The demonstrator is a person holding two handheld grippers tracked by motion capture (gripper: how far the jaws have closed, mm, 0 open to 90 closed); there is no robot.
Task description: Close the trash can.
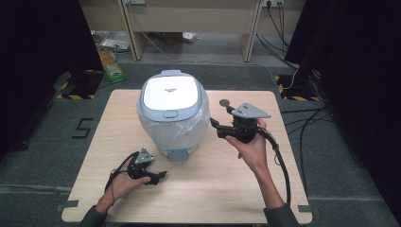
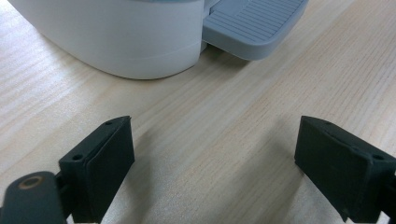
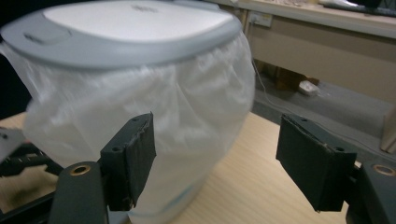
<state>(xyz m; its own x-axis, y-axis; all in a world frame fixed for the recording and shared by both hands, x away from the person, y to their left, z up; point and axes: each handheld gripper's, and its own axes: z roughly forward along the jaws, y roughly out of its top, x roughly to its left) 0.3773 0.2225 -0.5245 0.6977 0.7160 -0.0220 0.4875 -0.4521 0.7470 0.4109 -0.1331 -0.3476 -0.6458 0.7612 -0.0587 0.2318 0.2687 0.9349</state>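
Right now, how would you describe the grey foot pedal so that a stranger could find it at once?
Start at the wooden table and find the white pedal bin with its plastic liner. At the bin's base, on the side facing the person, a small grey pedal sticks out onto the wood. It is flat and ribbed, unlike the smooth white body.

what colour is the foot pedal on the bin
Grey-blue with ridged lines across it; the pedal of the bin shows best in the left gripper view.
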